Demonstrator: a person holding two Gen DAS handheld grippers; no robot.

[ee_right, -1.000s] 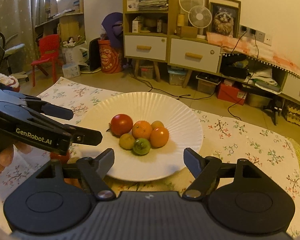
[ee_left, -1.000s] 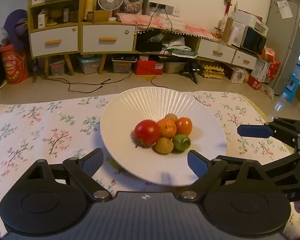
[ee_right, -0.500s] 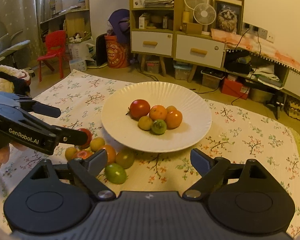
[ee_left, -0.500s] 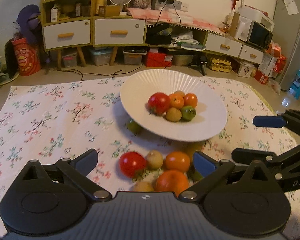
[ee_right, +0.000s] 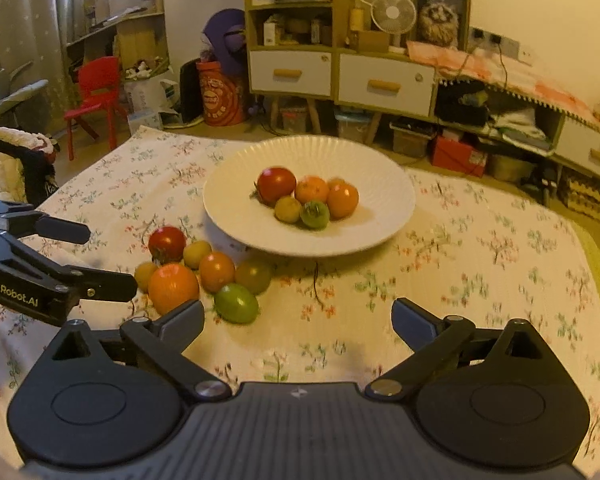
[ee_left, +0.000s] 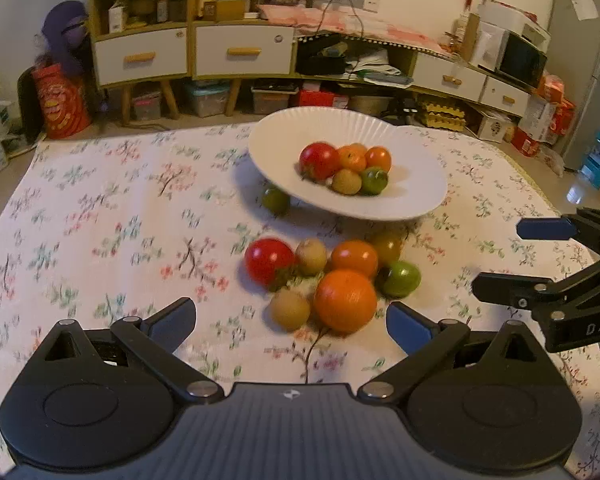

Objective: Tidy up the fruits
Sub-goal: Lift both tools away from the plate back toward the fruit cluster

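On the side of the left claw (ee_right: 108, 262), seen from the right wrist camera, white lettering reads "GenRobot.AI". On the right claw (ee_left: 496, 256), seen from the left wrist camera, only the letters "DAS" can be read before the picture's edge cuts them off. A red drum (ee_right: 219, 94) on the floor carries printed writing too small to make out.

The white ribbed plate (ee_right: 236, 216) stands on the desk's flowered cloth (ee_left: 100, 216) and holds five fruits in one tight cluster: a red tomato (ee_right: 276, 185), two orange fruits, a yellow-brown one and a green one. A sixth fruit behind the cluster may be there, but I cannot tell.

On the cloth just in front of the plate lies a second cluster of seven: a red tomato (ee_left: 269, 261), one large orange (ee_left: 345, 300), one smaller orange fruit, two yellow-brown ones and two green ones. One more green fruit (ee_left: 276, 199) lies apart, tucked against the plate's left rim.

The left claw is spread wide with nothing between its fingers. The right claw's jaws are opening, also with nothing between them; both hang above the cloth near the loose cluster.
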